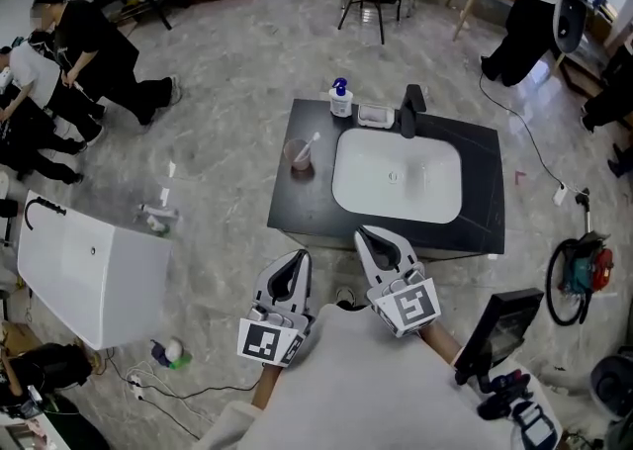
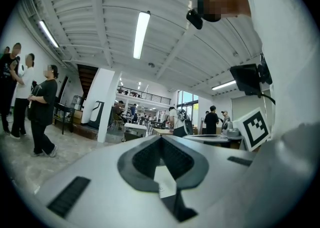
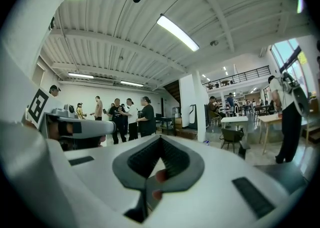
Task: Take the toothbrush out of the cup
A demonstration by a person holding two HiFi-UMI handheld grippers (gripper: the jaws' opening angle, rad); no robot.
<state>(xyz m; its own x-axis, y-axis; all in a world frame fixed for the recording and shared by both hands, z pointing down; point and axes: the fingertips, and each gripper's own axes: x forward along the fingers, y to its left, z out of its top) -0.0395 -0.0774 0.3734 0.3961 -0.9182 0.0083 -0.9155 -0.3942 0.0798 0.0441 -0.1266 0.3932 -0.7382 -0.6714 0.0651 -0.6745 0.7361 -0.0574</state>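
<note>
Black countertop (image 1: 307, 203) around a white sink (image 1: 396, 177), seen from the head view. The cup (image 1: 299, 157) stands on the counter left of the sink, and the toothbrush (image 1: 310, 143) leans inside it. The left gripper (image 1: 296, 261) and right gripper (image 1: 370, 237) hover at the near edge, well apart from the cup.

In the left gripper view the jaws are pressed together with nothing between them.

In the right gripper view the jaws are likewise closed and empty.

bright, even light from ceiling tubes (image 2: 141, 34); fisheye warp, dark corners
</note>
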